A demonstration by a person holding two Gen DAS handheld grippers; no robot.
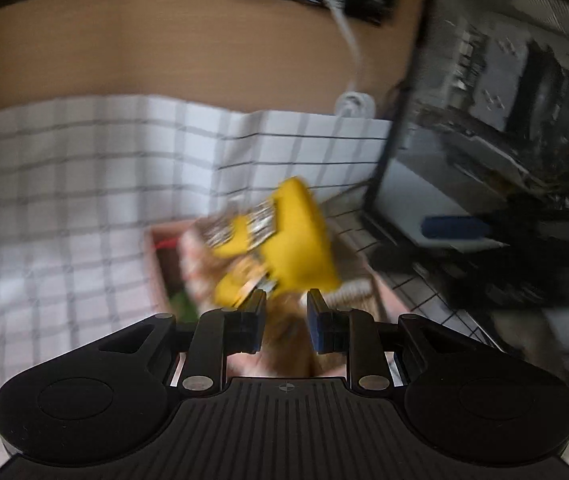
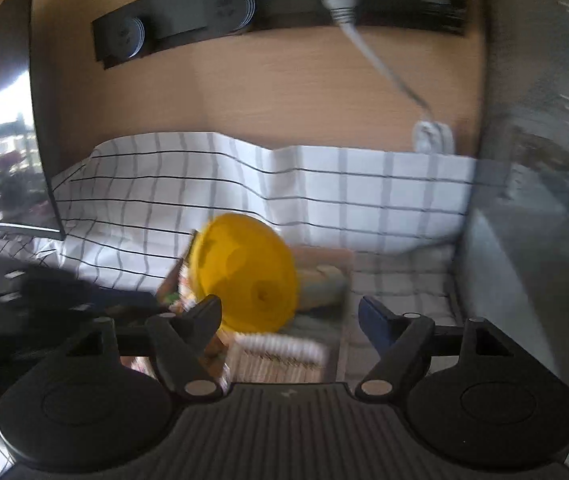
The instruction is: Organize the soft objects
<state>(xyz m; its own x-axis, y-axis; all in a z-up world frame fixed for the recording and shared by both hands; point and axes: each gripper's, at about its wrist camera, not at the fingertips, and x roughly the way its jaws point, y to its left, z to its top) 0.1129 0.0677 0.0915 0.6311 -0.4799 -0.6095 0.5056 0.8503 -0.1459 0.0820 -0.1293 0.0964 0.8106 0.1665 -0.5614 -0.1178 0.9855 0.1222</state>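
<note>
Jaws on my right gripper (image 2: pixel 289 312) stand spread wide with nothing between the pads; the yellow soft toy (image 2: pixel 246 272) sits just ahead of them, off toward the left finger, which overlaps its lower edge in the right wrist view. I cannot tell whether that finger touches it. On my left gripper (image 1: pixel 285 307) the jaws are nearly pressed together, a narrow gap left, and I cannot tell from the blur whether the brownish thing behind that gap is pinched or merely beyond it.

From the left wrist view the yellow soft toy (image 1: pixel 284 248) lies straight ahead and just above the fingertips, resting on a heap of other soft things in a pinkish box (image 1: pixel 156 264). Its long axis seems to run from upper right to lower left there, though blur makes this uncertain.

Around the box spreads the checked cloth (image 2: pixel 324 184) over the tabletop. My right hand looks better placed for the toy: its open jaws need only shift slightly left.
</note>
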